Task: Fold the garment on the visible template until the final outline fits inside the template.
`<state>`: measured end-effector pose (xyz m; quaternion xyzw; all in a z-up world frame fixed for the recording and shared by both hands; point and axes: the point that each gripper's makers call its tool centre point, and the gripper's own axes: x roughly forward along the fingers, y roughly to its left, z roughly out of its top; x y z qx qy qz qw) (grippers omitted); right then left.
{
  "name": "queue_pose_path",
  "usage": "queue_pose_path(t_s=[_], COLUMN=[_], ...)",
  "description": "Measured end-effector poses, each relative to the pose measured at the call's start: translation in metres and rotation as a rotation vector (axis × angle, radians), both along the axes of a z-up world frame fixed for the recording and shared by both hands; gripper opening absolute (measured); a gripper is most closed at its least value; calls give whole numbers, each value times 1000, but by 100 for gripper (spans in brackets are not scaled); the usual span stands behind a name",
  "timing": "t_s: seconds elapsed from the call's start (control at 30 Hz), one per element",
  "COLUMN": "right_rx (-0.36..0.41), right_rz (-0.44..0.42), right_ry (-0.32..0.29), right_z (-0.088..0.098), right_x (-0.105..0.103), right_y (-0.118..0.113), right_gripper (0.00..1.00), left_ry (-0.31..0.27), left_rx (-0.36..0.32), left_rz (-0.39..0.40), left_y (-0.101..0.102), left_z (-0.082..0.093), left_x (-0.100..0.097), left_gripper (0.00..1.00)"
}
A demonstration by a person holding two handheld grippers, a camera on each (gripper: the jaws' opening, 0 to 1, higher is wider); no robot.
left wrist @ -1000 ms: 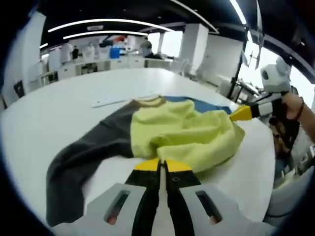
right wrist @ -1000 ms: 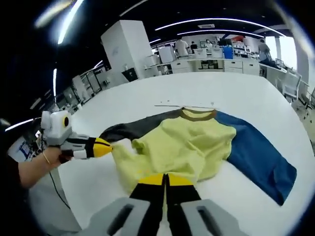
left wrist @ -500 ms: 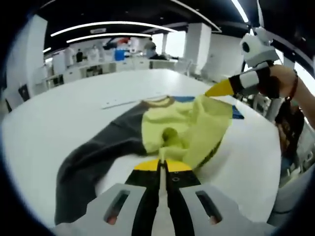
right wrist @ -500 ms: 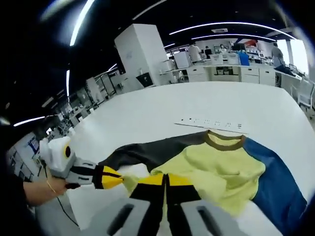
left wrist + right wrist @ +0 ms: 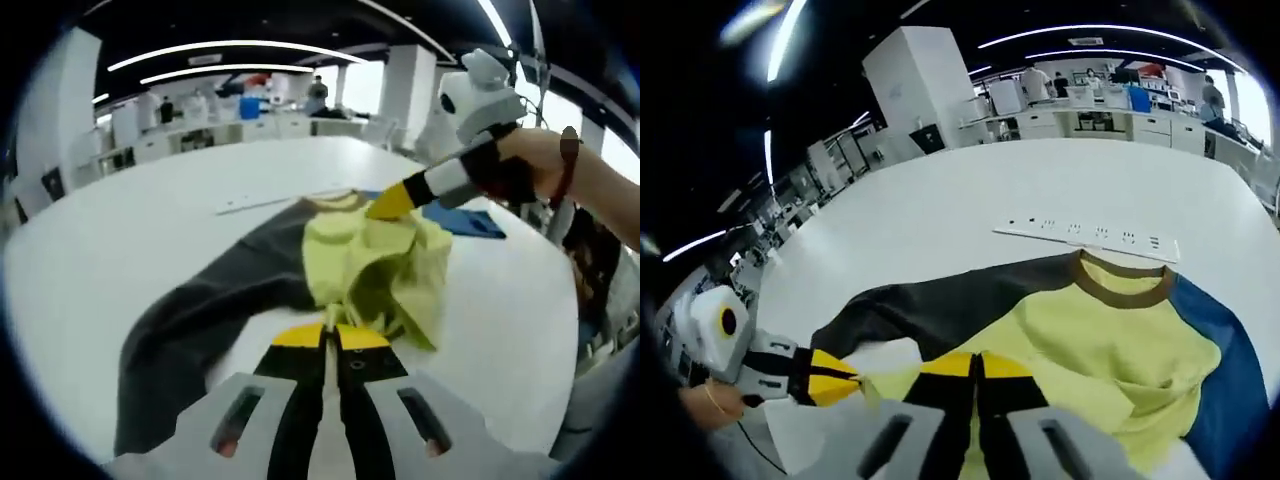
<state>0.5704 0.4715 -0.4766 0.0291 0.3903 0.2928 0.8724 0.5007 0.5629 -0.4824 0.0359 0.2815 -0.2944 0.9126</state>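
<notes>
Garment (image 5: 360, 265) bunched mid-fold on the white desk (image 5: 120, 250).

Its yellow body is gathered up between both tools, with a dark grey sleeve (image 5: 190, 320) trailing near-left and a blue sleeve (image 5: 1230, 390) lying to the right. The left hand-held gripper (image 5: 330, 338) has its jaws pressed together on the near yellow hem; the right hand-held gripper (image 5: 975, 365) likewise pinches yellow cloth. A white strip (image 5: 1090, 238) lies on the desk just beyond the brown collar (image 5: 1125, 285).
</notes>
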Motion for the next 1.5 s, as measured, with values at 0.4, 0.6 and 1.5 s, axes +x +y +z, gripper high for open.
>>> queue_pose_path(t_s=[0.4, 0.6, 1.5], right_rx=[-62, -77, 6], right_rz=[11, 7, -55], right_ry=[53, 51, -28], right_z=[-31, -32, 19], right_x=[-4, -8, -28], right_y=[2, 0, -14], right_gripper=[0, 0, 58], left_ry=[19, 22, 3], left_rx=[6, 9, 69], left_rz=[-10, -16, -6], left_y=[4, 4, 7], left_z=[-10, -10, -8], left_x=[1, -1, -1], left_gripper=[0, 0, 0])
